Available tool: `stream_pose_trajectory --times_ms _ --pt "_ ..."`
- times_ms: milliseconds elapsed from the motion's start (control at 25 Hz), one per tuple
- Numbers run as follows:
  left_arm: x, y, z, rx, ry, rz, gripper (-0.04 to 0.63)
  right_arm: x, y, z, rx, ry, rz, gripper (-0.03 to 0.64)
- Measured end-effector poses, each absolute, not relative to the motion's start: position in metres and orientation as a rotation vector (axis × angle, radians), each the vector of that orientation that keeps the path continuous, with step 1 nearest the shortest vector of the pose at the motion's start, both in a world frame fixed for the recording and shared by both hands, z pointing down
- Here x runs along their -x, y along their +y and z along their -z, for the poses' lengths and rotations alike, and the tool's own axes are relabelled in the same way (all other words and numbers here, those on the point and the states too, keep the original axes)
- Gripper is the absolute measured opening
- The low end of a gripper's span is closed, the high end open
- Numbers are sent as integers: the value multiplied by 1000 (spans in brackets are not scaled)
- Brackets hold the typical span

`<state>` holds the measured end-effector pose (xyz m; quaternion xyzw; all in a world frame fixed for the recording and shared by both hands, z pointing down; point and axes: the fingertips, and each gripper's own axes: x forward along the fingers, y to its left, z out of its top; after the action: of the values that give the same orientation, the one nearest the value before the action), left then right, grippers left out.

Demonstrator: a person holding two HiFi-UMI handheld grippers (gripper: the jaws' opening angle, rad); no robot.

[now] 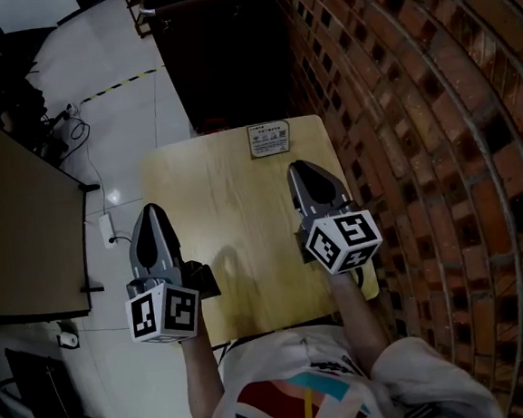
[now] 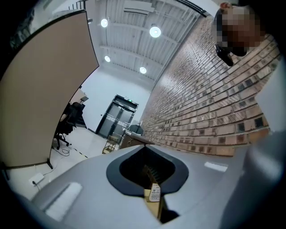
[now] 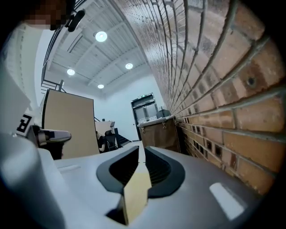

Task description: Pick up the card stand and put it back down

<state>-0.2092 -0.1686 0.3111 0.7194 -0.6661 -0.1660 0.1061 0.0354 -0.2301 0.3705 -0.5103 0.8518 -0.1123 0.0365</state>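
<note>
The card stand (image 1: 269,139) is a small upright sign with a printed card. It stands at the far edge of the light wooden table (image 1: 235,215), near the middle. My left gripper (image 1: 150,210) hovers over the table's near left edge, jaws together and empty. My right gripper (image 1: 297,168) is over the right side, short of the stand and slightly right of it, also shut with nothing held. In the left gripper view the card stand (image 2: 154,192) shows small through the gap under the closed jaws. The right gripper view shows only a strip of table (image 3: 136,192) there.
A brick wall (image 1: 416,99) runs close along the table's right side. A dark cabinet (image 1: 225,52) stands just beyond the far edge. A beige partition (image 1: 18,234) stands at the left, with a power strip (image 1: 107,229) and cables on the white floor between.
</note>
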Motion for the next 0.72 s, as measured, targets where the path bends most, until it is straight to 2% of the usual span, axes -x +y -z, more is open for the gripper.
stream_pose_trajectory --times_ms 80,120,160,200,280,720 --pt "215 -172 -317 -2108 -1965 506 5 -30 -262 -374 1626 2628 285 130" --pt "218 -174 -320 -2099 -1964 516 5 -29 -282 -377 1677 2622 262 253" --pt "220 -176 -323 -2090 -1962 519 5 -27 -301 -383 1733 2617 246 411" --pt "222 -177 -326 -2082 -1961 514 5 -24 -321 -391 1786 2622 241 495" --pt "224 -180 -334 -2069 -1958 488 5 -18 -356 -416 1882 2660 279 575" --pt "262 -204 -374 -1918 -2047 351 5 -15 -438 -549 2145 2625 666 577"
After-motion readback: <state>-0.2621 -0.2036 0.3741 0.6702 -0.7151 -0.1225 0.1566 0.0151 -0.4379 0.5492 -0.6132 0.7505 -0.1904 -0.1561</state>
